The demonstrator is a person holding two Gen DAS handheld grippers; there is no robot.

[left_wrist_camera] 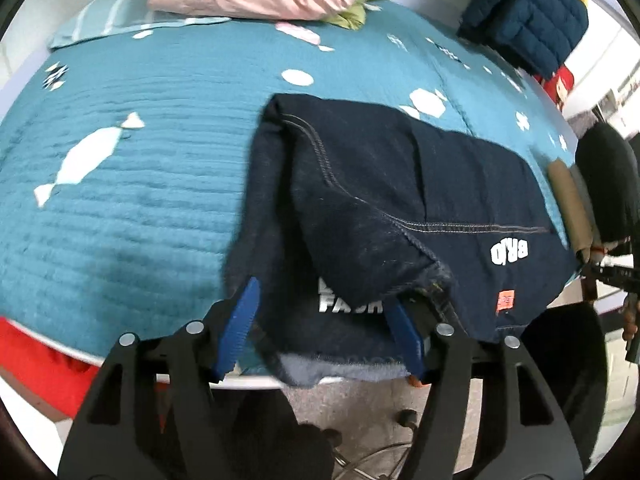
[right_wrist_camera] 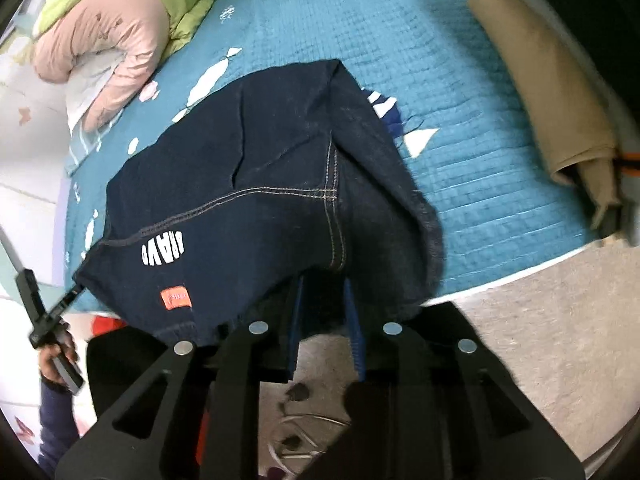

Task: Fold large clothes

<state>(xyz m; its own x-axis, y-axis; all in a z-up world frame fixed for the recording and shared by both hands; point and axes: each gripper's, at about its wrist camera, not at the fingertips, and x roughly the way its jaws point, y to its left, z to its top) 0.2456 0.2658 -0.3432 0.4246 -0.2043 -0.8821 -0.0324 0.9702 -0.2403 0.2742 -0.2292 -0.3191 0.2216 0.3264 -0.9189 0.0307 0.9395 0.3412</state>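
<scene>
Nearest, at the bed's front edge: left claw (left_wrist_camera: 320, 332), spread wide either side of the hem of the dark denim garment (left_wrist_camera: 400, 184), pads clear of the cloth, gripping nothing. Right claw (right_wrist_camera: 325, 328), narrowly parted, tips tucked under the garment's overhanging edge; cannot tell whether pinching cloth or merely beneath it.

Just beyond: garment lying on the bed (left_wrist_camera: 140, 200), near edge hanging slightly past the mattress, already doubled into a thick, compact bundle with one flap laid over the top. Looks well along, judging by that shape: main folds made. Probably left: a last squaring of the loose flap and fleecy hem, then setting aside.

Writing on the garment, white block letters, seen upside down: "RAVO" readable from the right wrist, likely part of a longer word; lower, partly covered by the flap, "FASH". Small orange tag (right_wrist_camera: 176, 299) near the hem, print too small to read.

Further off: folded tan cloth (right_wrist_camera: 552, 100) at the bed's right side, apparently finished. Farthest: pink and green bedding (right_wrist_camera: 120, 28) at the head of the bed.
</scene>
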